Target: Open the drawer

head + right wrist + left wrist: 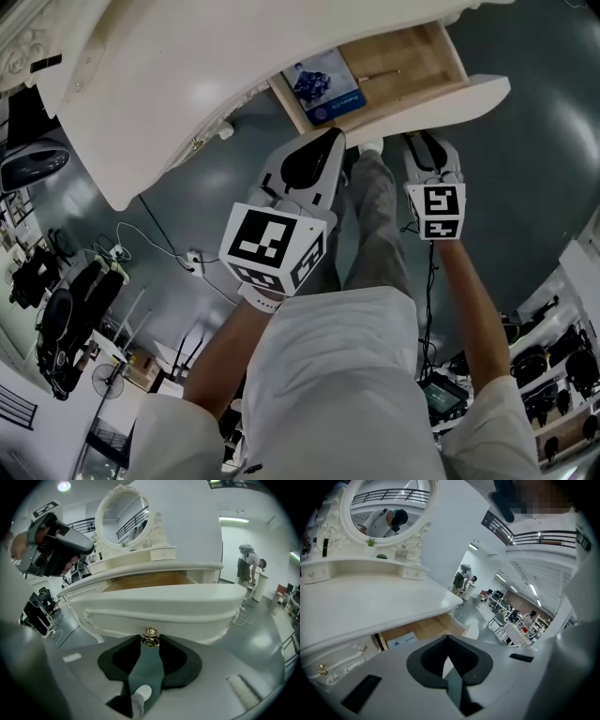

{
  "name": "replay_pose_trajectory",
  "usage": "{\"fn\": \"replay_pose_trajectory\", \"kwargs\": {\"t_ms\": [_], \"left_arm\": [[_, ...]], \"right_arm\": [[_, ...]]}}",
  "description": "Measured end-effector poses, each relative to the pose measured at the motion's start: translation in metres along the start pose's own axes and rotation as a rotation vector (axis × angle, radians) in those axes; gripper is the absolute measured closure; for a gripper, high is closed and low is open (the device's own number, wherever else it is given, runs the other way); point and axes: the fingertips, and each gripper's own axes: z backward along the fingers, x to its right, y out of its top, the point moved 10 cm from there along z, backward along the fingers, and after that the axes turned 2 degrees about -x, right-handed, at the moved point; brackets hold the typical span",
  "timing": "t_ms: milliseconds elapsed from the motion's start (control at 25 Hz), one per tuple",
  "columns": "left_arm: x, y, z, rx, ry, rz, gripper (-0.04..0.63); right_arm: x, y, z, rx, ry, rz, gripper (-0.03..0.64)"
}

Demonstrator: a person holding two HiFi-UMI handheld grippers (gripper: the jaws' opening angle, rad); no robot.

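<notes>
The white dressing table (169, 94) has its drawer (412, 56) pulled partly out, showing a wooden inside with a blue and white booklet (323, 84) in it. My right gripper (150, 640) is shut on the gold knob (150, 636) at the middle of the curved white drawer front (154, 604). In the head view, the right gripper (419, 141) meets that drawer front (469, 98) from below. My left gripper (448, 638) hangs in front of the open drawer (426, 630), fingertips together, holding nothing. The left gripper (323, 141) sits just left of the right one.
An oval mirror (389, 508) and small shelves stand on the tabletop. A small side drawer with a gold knob (321, 669) lies left of the open one. Cables (159, 244) run over the grey floor. The person's leg (375, 216) is under the drawer. People stand far off.
</notes>
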Motion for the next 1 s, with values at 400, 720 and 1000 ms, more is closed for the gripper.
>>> {"fn": "replay_pose_trajectory", "kwargs": {"t_ms": [400, 720, 1000], "left_arm": [[0.002, -0.001, 0.002, 0.001, 0.000, 0.011, 0.586], [-0.003, -0.002, 0.006, 0.003, 0.015, 0.020, 0.586], [-0.016, 0.001, 0.010, 0.004, 0.016, 0.029, 0.586]], "right_arm": [[0.001, -0.014, 0.018, -0.026, -0.006, -0.001, 0.482], [0.001, -0.022, 0.026, -0.037, -0.021, -0.021, 0.482], [-0.001, -0.016, 0.018, -0.043, -0.001, -0.038, 0.477]]}}
